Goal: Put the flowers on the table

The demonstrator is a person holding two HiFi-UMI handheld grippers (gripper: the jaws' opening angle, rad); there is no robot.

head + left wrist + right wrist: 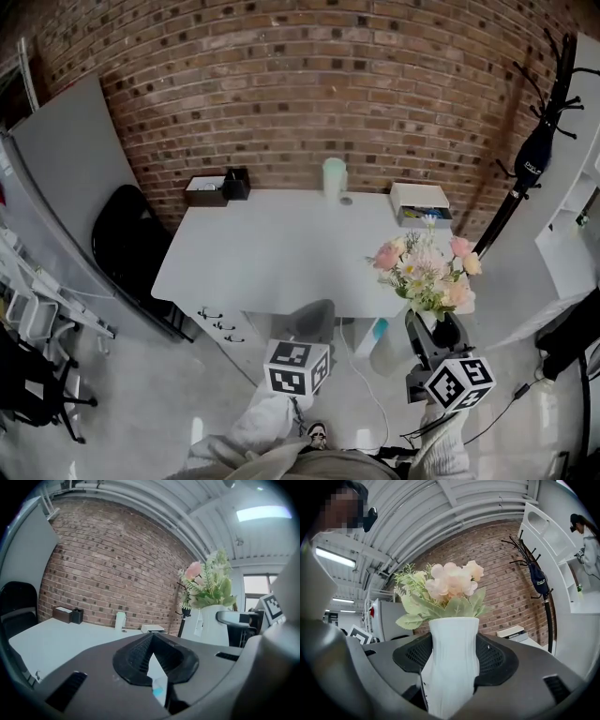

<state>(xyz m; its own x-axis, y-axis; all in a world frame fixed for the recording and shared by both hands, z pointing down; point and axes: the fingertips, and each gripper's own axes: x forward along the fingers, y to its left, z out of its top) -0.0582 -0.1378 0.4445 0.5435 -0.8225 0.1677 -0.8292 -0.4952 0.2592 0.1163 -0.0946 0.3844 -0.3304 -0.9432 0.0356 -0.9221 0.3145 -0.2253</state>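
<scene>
Flowers (427, 272) in a white vase (452, 667), clamped by the right gripper's (433, 333) fingers near the desk (272, 253) corner (head view); the left gripper's (153, 660) own view alone shows its fingers closed, empty.

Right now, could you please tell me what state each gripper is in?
Left gripper: closed, holding nothing.
Right gripper: closed on the vase of flowers.

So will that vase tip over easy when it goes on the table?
Maybe a bit. The vase is tall and narrow, and the flowers spread wide on top, so it looks top-heavy. Its white sides look hard and slick, so it might slip in the right tool or crack if bumped.
</scene>
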